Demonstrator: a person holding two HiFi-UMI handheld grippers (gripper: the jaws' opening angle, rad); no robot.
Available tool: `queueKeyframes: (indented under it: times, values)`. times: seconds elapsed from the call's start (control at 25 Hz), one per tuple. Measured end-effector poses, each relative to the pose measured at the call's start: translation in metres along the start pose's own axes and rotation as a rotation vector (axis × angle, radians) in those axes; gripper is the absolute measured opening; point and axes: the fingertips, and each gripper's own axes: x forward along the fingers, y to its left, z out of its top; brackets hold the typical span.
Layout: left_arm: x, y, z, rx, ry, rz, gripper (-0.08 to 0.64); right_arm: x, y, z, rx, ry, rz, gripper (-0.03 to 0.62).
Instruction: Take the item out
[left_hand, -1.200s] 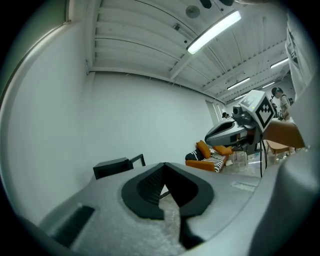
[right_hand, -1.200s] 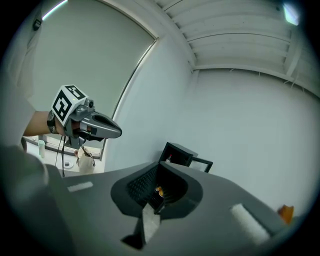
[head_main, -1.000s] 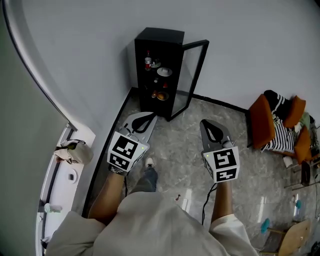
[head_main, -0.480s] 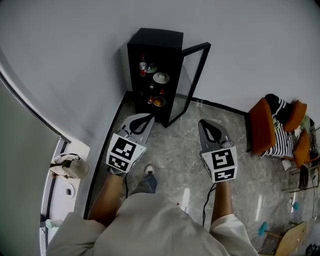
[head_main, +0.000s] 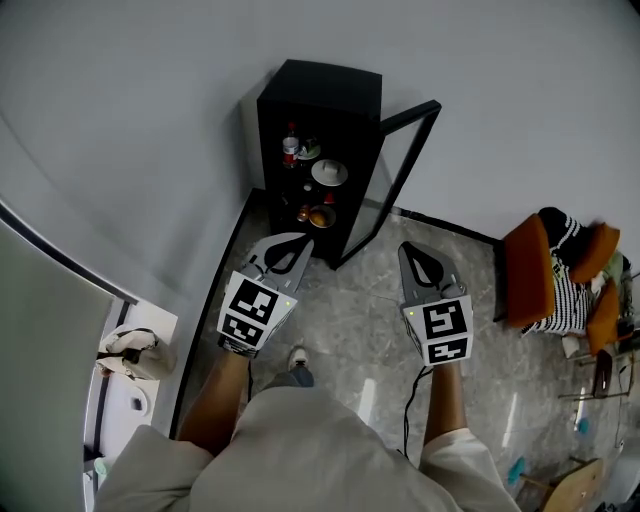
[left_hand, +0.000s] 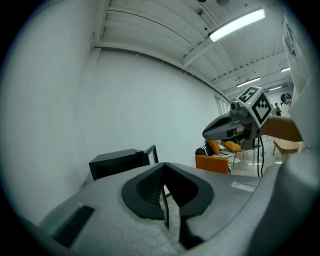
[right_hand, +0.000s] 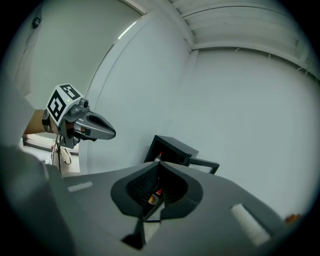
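Bright, even light from a ceiling strip lamp (left_hand: 236, 24); fisheye edges bend and darken.

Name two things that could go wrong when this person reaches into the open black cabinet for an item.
The glass door stands open beside the black cabinet; the right tool could knock it going in. Inside looks crowded: pulling out the bottle may disturb the white bowl near it.

I see pale grey walls (head_main: 140, 120) and a marbled grey floor (head_main: 350, 300). An orange armchair (head_main: 526, 272) stands at the right; a strip light (left_hand: 236, 24) glows overhead.
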Motion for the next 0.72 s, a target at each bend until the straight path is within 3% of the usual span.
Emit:
queueKeyframes:
  times: [0.72]
  values:
    - [0.074,0.128,-0.029,0.012,0.048,0.027,0.003,0.165,-0.021,0.021,-0.009,0.001,0.031,0.008]
